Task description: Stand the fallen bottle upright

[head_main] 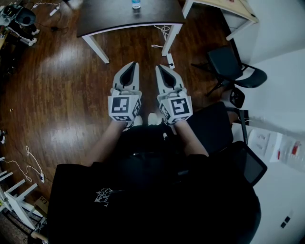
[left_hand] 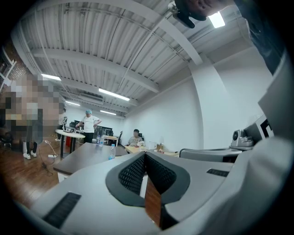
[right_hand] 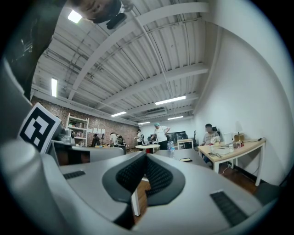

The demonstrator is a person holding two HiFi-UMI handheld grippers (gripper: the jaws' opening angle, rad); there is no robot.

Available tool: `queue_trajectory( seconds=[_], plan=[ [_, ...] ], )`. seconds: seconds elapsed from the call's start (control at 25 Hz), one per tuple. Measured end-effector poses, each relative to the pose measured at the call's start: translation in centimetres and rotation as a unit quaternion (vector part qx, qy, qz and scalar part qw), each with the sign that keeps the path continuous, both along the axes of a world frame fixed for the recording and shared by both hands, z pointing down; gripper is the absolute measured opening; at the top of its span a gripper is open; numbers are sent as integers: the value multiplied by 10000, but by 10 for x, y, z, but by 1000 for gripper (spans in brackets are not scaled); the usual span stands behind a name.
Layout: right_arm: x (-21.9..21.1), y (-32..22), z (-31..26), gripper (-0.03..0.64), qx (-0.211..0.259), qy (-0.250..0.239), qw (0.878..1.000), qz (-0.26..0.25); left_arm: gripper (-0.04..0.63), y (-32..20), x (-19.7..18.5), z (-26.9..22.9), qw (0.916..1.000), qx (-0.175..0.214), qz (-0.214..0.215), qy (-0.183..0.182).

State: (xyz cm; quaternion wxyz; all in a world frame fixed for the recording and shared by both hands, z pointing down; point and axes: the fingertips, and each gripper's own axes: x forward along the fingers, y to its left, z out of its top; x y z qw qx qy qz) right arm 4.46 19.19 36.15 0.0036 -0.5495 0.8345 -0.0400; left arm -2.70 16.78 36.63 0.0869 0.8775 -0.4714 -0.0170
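Observation:
A clear water bottle with a blue label stands upright on the dark table at the top of the head view. It also shows upright and far off in the left gripper view and the right gripper view. My left gripper and right gripper are side by side over the wooden floor, well short of the table and pointing level toward it. Both are shut with nothing between the jaws, which meet at the tips.
A black office chair stands to the right of the table, and a light desk at the top right. Cables and a white power strip lie on the floor near the table leg. A standing person is beyond the table.

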Motion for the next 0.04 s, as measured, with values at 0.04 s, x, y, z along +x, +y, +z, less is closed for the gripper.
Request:
queue_trajectory(
  seconds=[0.04],
  plan=[
    [1, 0, 0, 15, 0, 2, 10000, -1, 0, 0, 0, 0, 10000, 16, -4, -14]
  ],
)
